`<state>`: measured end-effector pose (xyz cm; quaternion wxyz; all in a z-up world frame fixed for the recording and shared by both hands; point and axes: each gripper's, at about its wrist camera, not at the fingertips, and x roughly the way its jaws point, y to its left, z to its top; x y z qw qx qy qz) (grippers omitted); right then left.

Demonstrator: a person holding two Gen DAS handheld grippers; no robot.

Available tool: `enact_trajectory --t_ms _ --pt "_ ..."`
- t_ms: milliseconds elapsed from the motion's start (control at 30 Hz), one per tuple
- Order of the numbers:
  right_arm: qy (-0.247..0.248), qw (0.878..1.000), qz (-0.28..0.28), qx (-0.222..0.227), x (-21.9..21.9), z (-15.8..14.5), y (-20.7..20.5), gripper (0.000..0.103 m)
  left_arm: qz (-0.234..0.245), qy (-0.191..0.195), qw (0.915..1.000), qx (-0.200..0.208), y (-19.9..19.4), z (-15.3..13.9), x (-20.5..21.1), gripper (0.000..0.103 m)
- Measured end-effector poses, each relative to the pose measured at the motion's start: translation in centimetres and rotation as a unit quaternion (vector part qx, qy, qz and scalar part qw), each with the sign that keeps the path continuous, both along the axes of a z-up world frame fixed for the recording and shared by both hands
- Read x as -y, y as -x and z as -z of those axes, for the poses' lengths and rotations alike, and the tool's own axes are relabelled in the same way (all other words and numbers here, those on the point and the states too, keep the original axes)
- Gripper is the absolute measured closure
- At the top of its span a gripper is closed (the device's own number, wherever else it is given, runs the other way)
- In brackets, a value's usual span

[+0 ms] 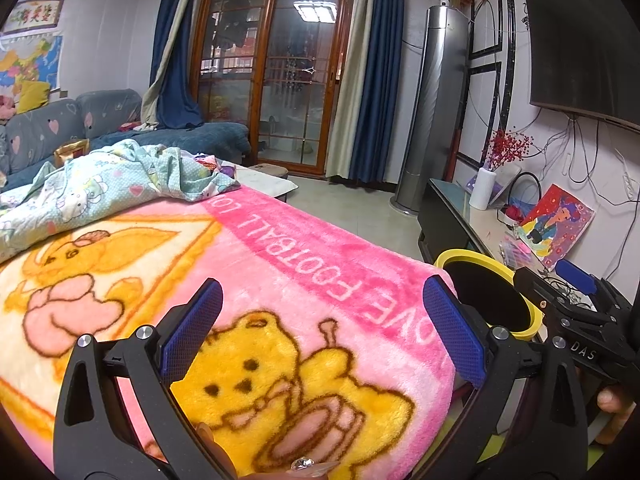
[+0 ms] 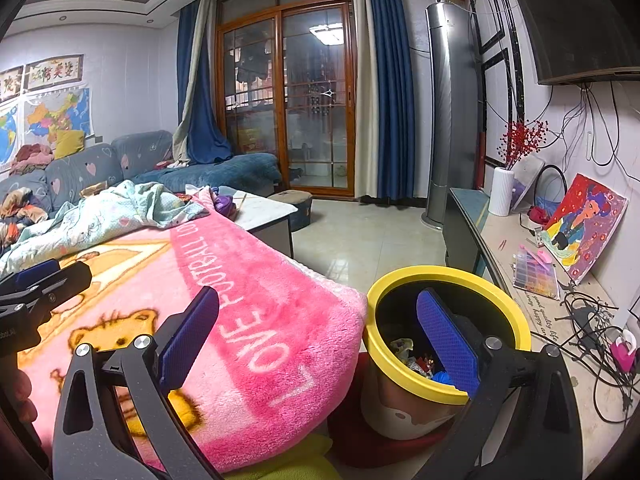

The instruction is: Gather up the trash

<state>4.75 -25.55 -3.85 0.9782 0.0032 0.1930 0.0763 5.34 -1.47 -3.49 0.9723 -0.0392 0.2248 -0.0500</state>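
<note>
Both jaws wide apart and holding nothing, left gripper [image 1: 322, 332] over fluffy pink cartoon blanket [image 1: 280, 264], right gripper [image 2: 318, 334] by round yellow-rimmed trash bin [image 2: 448, 390]: look slowly for more trash.

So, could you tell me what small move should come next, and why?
Probably swing the left gripper toward the rumpled bedding to look for litter: both grippers are open and empty, the yellow-rimmed bin already holds scraps, and no trash shows on the pink blanket.

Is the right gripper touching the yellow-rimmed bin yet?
Cannot tell. In the right wrist view the right gripper is open, and one finger overlaps the bin mouth, but neither view shows a clear gap or contact.
</note>
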Motion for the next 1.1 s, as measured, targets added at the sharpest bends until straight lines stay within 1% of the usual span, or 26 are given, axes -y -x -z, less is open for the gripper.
enact_trajectory --t_ms 867,1100 --pt "0.000 1.000 0.001 -0.001 0.0 0.1 -0.1 0.006 0.002 0.000 1.0000 -0.002 0.0 0.1 0.1 0.011" --pt "0.002 1.000 0.007 -0.014 0.1 0.4 -0.5 0.007 -0.015 -0.022 0.9995 -0.019 -0.1 0.6 0.9 0.011"
